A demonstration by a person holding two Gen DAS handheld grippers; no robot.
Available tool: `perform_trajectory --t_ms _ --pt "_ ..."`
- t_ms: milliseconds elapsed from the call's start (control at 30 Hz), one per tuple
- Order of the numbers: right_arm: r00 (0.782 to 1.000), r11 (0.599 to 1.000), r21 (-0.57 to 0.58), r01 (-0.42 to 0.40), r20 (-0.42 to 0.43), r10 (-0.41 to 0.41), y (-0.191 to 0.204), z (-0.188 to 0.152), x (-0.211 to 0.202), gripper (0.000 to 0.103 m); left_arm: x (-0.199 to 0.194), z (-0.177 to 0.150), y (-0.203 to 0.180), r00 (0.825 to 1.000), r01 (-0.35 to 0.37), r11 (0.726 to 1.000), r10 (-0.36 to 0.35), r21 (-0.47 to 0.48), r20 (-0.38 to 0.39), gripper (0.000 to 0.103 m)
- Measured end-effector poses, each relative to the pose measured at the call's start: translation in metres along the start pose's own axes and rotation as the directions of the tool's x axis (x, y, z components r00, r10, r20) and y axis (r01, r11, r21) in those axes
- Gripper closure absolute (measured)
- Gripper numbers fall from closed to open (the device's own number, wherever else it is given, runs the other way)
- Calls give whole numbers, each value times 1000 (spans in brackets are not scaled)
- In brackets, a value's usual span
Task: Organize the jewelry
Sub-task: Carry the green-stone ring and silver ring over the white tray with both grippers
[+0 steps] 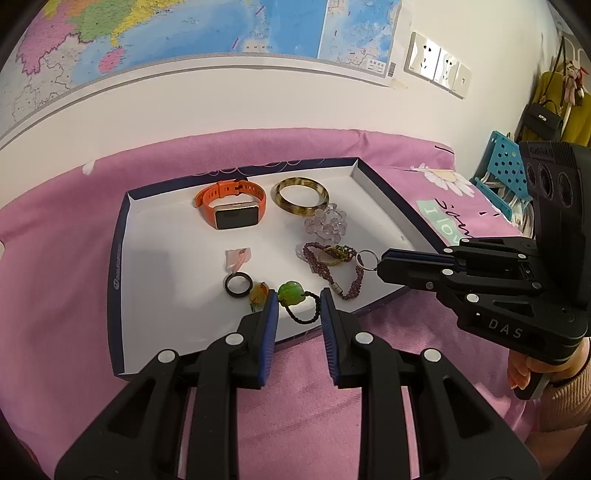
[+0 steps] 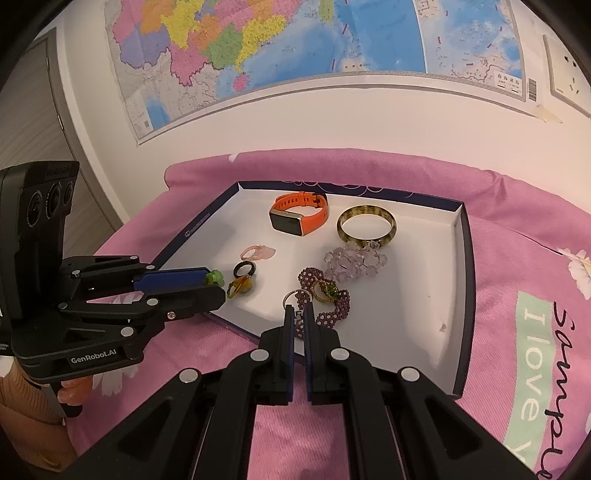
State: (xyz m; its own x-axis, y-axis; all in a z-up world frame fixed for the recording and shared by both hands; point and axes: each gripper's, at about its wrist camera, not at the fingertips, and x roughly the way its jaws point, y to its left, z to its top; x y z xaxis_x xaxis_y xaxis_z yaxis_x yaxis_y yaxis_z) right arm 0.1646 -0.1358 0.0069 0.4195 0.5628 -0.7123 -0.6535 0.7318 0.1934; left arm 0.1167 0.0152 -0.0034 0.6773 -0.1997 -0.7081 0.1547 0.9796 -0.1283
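Note:
A white tray with a dark blue rim lies on pink bedding. In it are an orange smartwatch, an amber bangle, a clear bead bracelet, a purple bead bracelet with a metal ring, a black ring, a pink piece, an amber charm and a green charm on a black cord. My left gripper is open around the green charm. My right gripper is nearly shut at the metal ring.
Pink bedding surrounds the tray. A wall map hangs behind. A blue perforated stool and hanging bags stand at the right.

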Motion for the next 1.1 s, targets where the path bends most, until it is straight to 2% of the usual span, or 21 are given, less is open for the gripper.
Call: perform_trajectory --t_ms 1100 --pt "1000 1000 7 -5 -21 5 -3 6 16 100 14 5 1 1000 -12 1000 12 2 -21 80"
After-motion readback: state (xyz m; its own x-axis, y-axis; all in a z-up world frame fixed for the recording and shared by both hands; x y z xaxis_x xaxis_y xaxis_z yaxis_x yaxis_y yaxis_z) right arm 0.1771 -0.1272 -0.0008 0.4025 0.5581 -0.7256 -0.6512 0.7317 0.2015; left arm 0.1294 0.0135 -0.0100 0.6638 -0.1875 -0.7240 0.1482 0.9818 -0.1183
